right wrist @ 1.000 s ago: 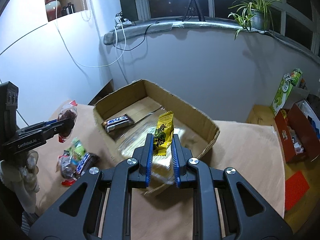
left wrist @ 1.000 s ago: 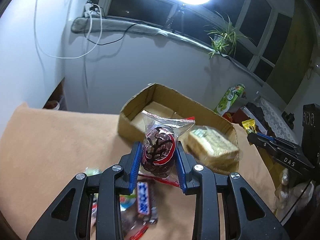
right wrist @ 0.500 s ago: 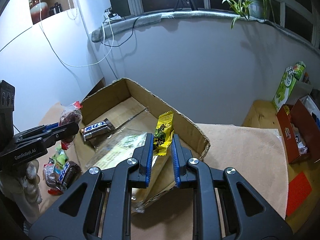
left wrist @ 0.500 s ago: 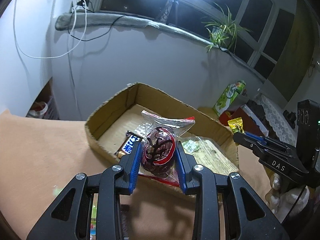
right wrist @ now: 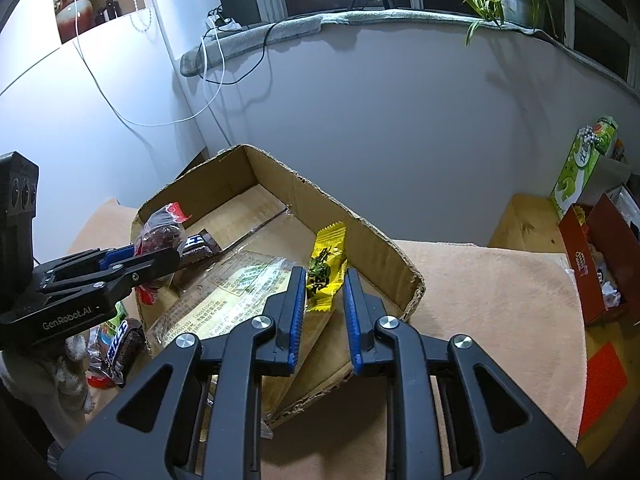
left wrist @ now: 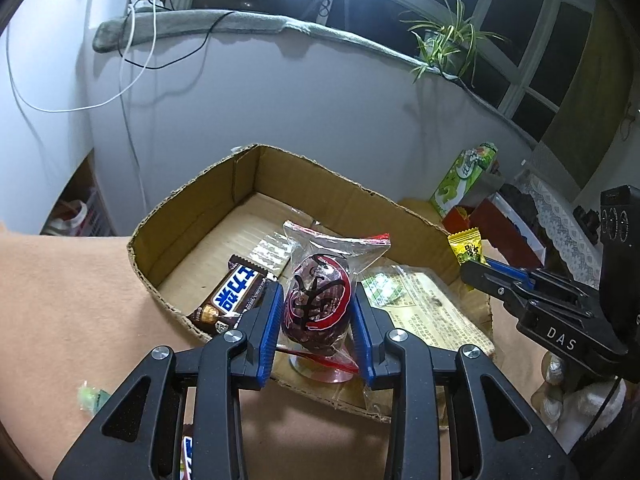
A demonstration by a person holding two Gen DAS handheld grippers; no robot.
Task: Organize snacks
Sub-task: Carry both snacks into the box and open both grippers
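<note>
My left gripper is shut on a clear red-trimmed packet of dark dates, held above the near edge of the open cardboard box. My right gripper has its jaws parted; the yellow candy packet leans against the left pad with a gap on the right, above the box's right side. In the box lie a brown chocolate bar and a flat clear packet with green print. The right gripper also shows in the left wrist view.
The box stands on a tan cloth-covered table. More snacks lie on the table left of the box. A green carton and a red box stand at the right. A grey wall is behind.
Both grippers have moved forward over the box. The right gripper's jaws have opened, loosening the yellow packet. The left gripper still holds the date packet.
</note>
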